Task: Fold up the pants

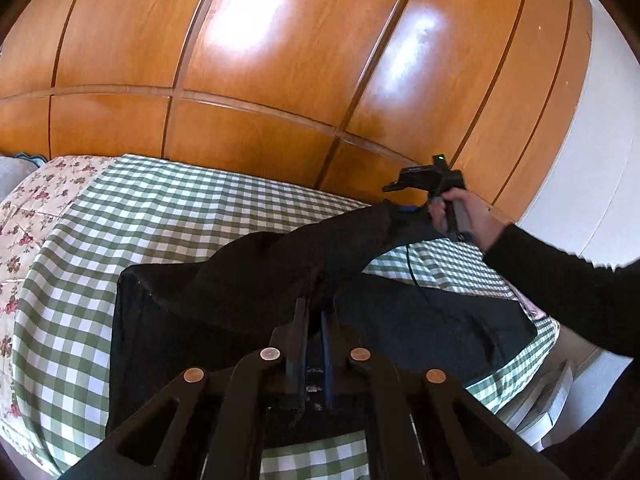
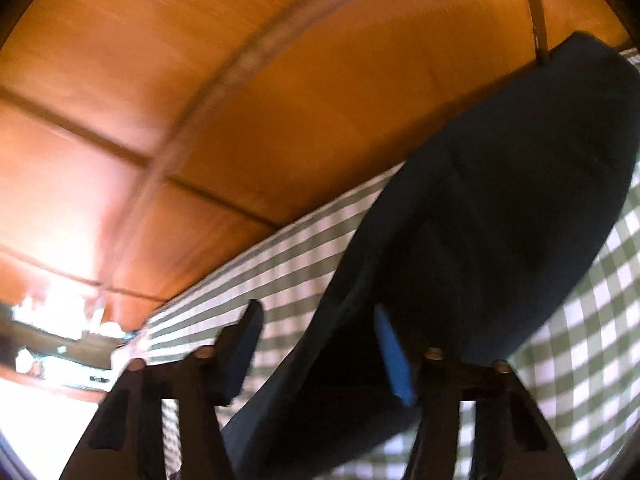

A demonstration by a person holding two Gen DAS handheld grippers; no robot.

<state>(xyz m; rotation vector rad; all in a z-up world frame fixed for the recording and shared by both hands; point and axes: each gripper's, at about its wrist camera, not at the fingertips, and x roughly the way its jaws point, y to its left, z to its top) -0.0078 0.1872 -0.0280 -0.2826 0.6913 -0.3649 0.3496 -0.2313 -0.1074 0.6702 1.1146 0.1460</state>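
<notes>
The dark pants (image 1: 248,292) lie partly spread on the green checked bedcover (image 1: 80,320), with one fold lifted off it. My left gripper (image 1: 316,304) is shut on a raised ridge of the pants near the middle. My right gripper (image 1: 434,196), held by a hand in a black sleeve, is at the far right end of the lifted fold. In the blurred right wrist view the pants (image 2: 500,220) hang between the wide-apart fingers (image 2: 394,360) of my right gripper (image 2: 320,320), whose jaws stand open around the cloth.
A glossy wooden wardrobe (image 1: 280,60) stands close behind the bed. A floral bedspread (image 1: 36,200) shows at the left edge. A white wall (image 1: 592,140) is at the right. The bed edge drops off at the lower right.
</notes>
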